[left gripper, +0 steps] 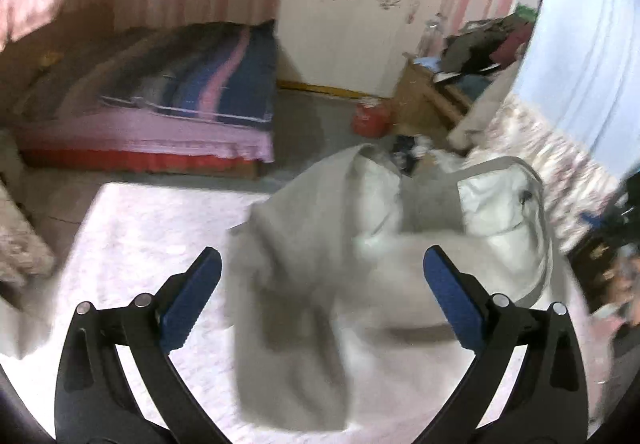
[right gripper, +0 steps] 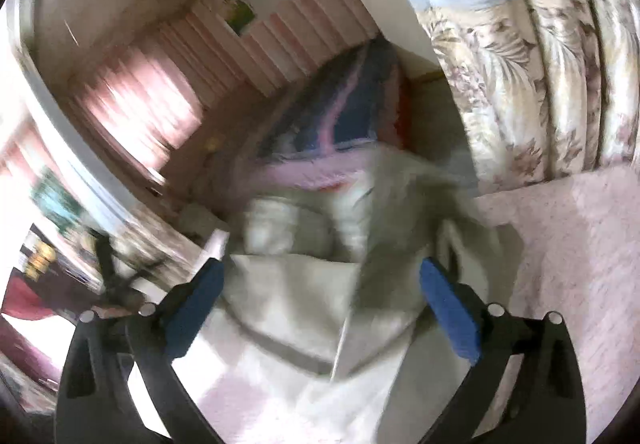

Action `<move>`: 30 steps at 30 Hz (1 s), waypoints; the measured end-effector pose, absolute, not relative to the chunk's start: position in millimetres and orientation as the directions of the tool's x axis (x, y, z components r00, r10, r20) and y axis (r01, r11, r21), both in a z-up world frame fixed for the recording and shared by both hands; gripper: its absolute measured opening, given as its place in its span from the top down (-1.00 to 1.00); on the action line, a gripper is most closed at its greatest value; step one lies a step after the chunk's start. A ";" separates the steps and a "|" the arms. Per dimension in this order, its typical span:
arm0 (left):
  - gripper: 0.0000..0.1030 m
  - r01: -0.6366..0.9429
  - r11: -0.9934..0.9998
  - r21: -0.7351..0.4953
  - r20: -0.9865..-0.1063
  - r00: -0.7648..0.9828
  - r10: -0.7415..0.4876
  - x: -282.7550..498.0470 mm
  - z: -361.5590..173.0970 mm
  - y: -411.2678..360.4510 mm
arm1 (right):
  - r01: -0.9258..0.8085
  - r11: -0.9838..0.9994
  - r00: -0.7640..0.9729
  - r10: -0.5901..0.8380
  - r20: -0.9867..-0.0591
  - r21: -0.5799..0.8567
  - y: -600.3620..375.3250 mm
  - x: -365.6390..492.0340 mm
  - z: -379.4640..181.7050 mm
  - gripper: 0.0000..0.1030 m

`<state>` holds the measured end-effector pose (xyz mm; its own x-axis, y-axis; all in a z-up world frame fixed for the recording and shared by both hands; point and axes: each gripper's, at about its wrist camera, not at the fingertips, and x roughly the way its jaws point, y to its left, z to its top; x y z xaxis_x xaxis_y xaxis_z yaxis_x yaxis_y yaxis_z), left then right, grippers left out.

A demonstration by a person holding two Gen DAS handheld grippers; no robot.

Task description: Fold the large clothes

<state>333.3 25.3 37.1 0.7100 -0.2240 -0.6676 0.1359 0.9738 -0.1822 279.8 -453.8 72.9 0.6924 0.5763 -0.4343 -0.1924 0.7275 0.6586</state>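
1. your left gripper, black arms with blue pads, has its jaws spread wide and nothing between them, at the bottom of the left wrist frame.
2. the crumpled pale grey-white jacket sits in the centre and right of that frame, bunched on the pale pink textured bedspread, a loose panel drooping toward the lower middle.
3. its white lining shows at centre right, edged by a grey hem.
4. your right gripper is also wide open, gripping nothing, low in the right wrist frame.
5. the same jacket fills the lower centre there, blurred, directly beyond the pads.
6. a floral cream curtain hangs upper right.
7. a second bed with a blue and pink striped blanket lies at upper left of the left wrist frame.
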 end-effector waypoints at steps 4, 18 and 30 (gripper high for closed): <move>-0.94 0.095 0.985 -0.145 -0.702 0.691 -0.170 301.2 -8.0 37.3 | -0.050 0.891 0.781 0.316 -0.538 0.451 -466.7 238.3 53.0 -0.95; -0.94 0.048 0.970 -0.239 -0.735 0.644 -0.213 281.2 -103.7 37.3 | -0.038 0.952 0.708 0.239 -0.664 0.303 -422.3 176.0 -69.5 -0.88; 0.63 0.137 0.988 -0.076 -0.718 0.680 -0.150 234.2 -89.7 6.1 | -0.101 0.966 0.723 0.234 -0.650 0.236 -399.9 147.7 -48.9 0.77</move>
<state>234.2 6.1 -89.7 0.6797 -0.1498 -0.7181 0.1369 0.9876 -0.0764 147.7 -399.9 -48.9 0.7232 0.2345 -0.6496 -0.1015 0.9665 0.2359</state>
